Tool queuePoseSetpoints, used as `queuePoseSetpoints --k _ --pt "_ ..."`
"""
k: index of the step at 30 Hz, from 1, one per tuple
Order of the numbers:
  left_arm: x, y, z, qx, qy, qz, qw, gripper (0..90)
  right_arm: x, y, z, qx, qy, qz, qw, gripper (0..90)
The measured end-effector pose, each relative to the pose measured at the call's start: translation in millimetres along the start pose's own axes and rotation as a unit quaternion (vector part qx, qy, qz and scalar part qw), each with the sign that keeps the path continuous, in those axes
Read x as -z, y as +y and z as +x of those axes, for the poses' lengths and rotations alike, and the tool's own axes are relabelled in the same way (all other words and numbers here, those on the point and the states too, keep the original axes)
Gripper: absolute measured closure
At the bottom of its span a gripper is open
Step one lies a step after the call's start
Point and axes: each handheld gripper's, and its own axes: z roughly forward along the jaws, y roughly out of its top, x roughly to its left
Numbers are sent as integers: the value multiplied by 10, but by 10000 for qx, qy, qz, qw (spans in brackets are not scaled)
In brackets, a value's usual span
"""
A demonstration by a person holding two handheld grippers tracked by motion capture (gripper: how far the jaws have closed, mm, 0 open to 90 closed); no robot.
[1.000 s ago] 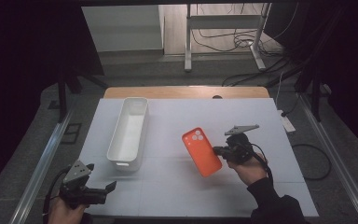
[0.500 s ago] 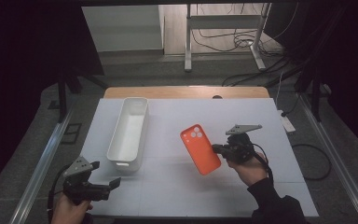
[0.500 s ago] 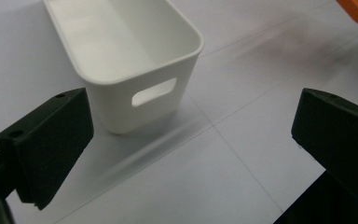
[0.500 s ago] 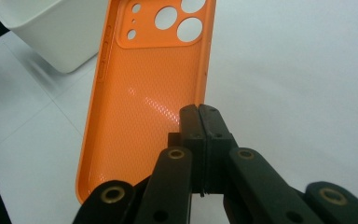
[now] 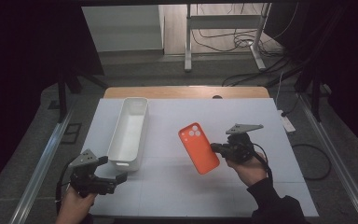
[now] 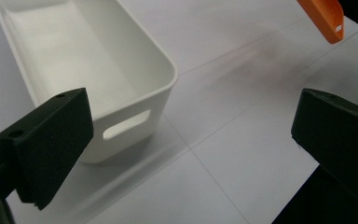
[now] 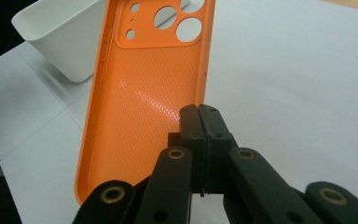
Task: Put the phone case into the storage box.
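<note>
orange phone case [image 7: 149,88] in clamped right tool [image 7: 200,112]

Left tongs [image 5: 114,179] gape wide; right tongs [image 5: 216,148] are clamped tight.

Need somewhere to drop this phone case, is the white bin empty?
Empty: the white bin shows only bare white floor in the high view and left gripper view.

white bin [image 5: 129,131]: long, open-topped, on table at 9 o'clock of centre, handle slot in near end wall | table [image 5: 256,116]: white sheet, wooden far edge | metal stand [image 5: 223,35]: floor, 12 o'clock | cables [image 5: 242,44]: floor, 1 o'clock
</note>
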Motion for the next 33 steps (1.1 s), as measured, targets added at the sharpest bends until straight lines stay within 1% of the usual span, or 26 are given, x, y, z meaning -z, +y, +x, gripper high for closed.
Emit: queuePoseSetpoints --k 2,9,15,20,22,23,24,31,32,33 --pt "-21 32 5 10 -51 -19 10000 0 5 5 10 1 -1 -13 10000 890" --pt "-129 133 -27 -103 -94 33 9999 0 27 17 22 26 4 -89 10000 890" --pt "-212 212 -61 -141 -211 40 9997 0 38 27 31 22 29 -135 9999 890" --pt "-294 279 -89 -134 -351 39 9993 0 53 41 40 26 36 -196 9998 890" --pt "-309 292 -91 -160 -373 43 9992 0 58 44 42 31 35 -218 9998 890" --pt "-344 319 -104 -145 -444 45 9989 0 62 47 43 31 36 -232 9997 890" --pt "-344 319 -104 -145 -444 45 9989 0 64 48 44 29 35 -237 9997 890" --pt "-454 401 -113 -111 -698 58 9975 0 74 59 55 16 62 -271 9996 890" --pt "-454 401 -113 -111 -698 58 9975 0 74 60 57 22 61 -277 9996 890" --pt "-474 417 -119 -92 -743 55 9972 0 74 60 57 22 61 -277 9996 890"
